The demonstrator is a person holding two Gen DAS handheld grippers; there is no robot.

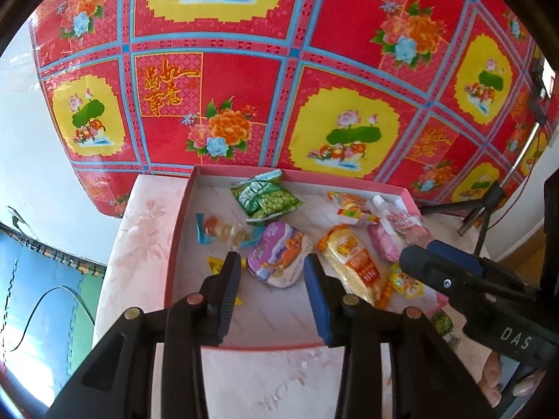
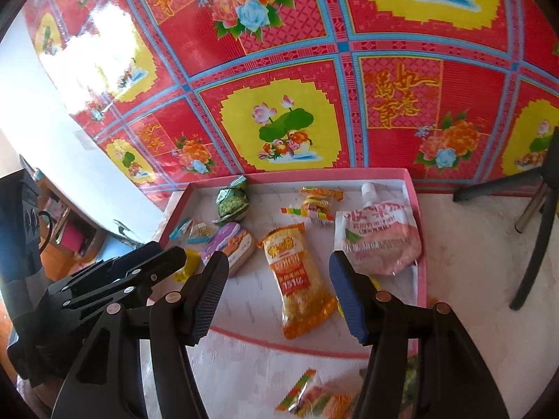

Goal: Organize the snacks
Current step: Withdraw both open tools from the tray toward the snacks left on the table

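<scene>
Both tongs hang spread wide over a pink-rimmed tray on the pale bench, holding nothing. The left tongs sit just above a purple packet; the right tongs straddle an orange packet. In the tray also lie a green pea bag, a pink pouch and small candies. More sweets lie on the bench outside the tray's near rim

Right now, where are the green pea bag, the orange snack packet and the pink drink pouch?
green pea bag (image 1: 266, 201): left wrist view, printed front.
orange snack packet (image 2: 299, 279): right wrist view, middle of label.
pink drink pouch (image 2: 377, 241): right wrist view, pouch body.
</scene>
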